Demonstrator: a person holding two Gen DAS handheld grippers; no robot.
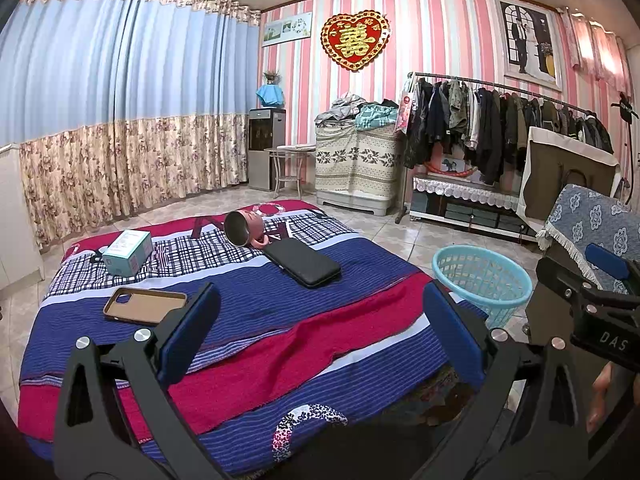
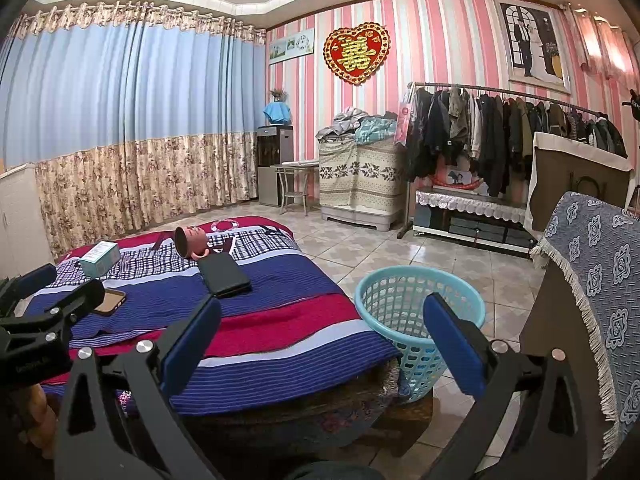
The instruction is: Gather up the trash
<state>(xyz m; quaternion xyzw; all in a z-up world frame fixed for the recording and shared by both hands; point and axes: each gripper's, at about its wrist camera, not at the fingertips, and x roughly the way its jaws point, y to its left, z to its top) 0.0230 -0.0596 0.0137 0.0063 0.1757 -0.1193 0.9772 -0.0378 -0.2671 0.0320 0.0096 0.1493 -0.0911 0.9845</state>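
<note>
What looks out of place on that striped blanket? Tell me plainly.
The pink mug lies tipped on its side, its mouth facing the camera and its handle beside the black case. No spill shows. The teal box and phone case lie flat.

Small teal box (image 1: 127, 251) upright on bed, blue basket (image 1: 482, 282) on floor
</note>
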